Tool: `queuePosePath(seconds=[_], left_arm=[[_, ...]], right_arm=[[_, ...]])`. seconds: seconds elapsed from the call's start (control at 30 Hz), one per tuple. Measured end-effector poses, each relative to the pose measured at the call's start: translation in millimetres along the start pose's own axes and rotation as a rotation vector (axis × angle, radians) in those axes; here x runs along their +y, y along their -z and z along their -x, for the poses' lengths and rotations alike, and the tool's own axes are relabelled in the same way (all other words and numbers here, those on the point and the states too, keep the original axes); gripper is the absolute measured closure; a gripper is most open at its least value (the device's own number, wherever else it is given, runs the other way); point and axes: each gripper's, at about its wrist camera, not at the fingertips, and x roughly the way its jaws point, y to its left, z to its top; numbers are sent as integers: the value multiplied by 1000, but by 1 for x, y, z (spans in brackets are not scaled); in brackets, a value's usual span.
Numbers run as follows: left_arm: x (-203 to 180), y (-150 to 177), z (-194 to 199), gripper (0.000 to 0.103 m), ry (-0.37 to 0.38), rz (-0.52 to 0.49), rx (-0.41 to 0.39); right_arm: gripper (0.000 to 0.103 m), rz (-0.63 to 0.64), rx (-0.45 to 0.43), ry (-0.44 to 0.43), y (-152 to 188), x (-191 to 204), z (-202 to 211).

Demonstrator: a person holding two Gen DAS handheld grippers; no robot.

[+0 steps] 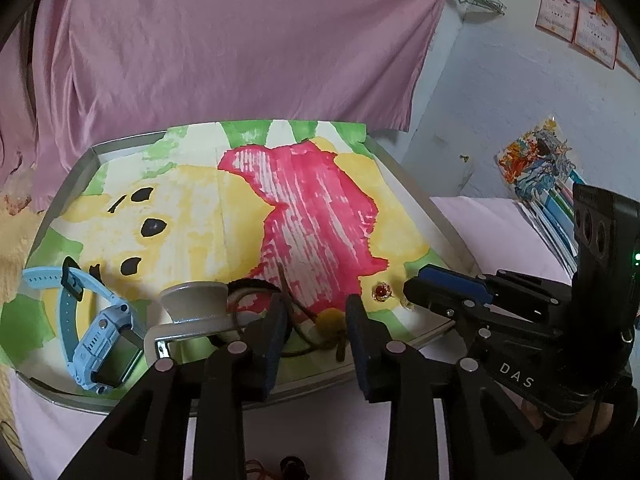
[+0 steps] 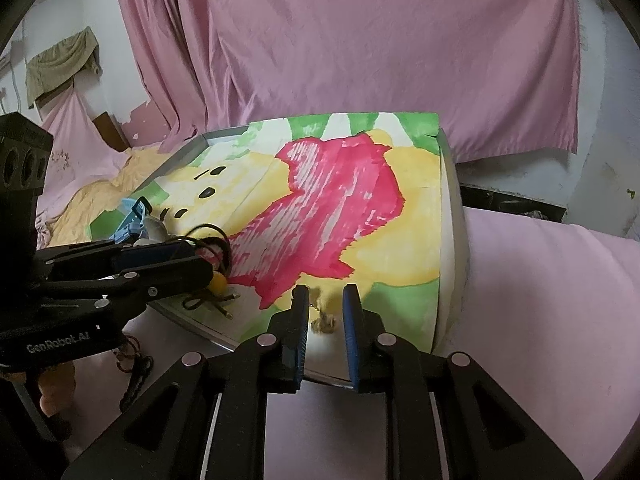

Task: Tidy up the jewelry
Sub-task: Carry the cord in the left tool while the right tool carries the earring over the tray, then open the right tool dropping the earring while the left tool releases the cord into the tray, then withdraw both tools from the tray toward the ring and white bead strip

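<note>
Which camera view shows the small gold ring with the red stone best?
The left wrist view: the ring lies in the open on the painted sheet, red stone sharp. In the right wrist view it is only a blurred gold spot between the right gripper fingers.

A: In the right wrist view, the small gold thing (image 2: 326, 322) low in the centre, between the right gripper (image 2: 326, 300) fingers, is smeared; I can't say what it is.

B: The left view shows a gold ring (image 1: 382, 292) with a red stone sharply, right of centre. There the cord tangle (image 1: 296, 320) at lower centre is partly hidden behind the left gripper (image 1: 316, 308).

A: The dark beads (image 1: 292, 470) are cut off by the bottom edge.
</note>
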Motion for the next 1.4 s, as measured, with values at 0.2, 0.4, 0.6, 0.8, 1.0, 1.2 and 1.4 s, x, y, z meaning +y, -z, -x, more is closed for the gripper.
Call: queuePosePath(seconds=[0.2,0.4,0.6,0.8,1.0,1.2,1.4], left_arm=[[-1,1,15,60,-9,12,-57],[4,6,44,48,-30,33,-168],[12,19,74,30,-78,47,-272],[23,40,98,14,-134,54,-339],[33,69,123,1,-160,80,-438],[39,91,144,1,-201,58,-498],[44,110,156,1,-250,26,-509]], right_arm=[[78,-7,-40,2,1,1,10],[67,-17,-116,8,4,5,28],[50,-27,-208,11,12,15,50],[34,-24,-301,41,31,31,76],[18,-14,-397,69,50,47,102],[11,4,-471,79,68,65,119],[11,36,-493,91,82,80,124]])
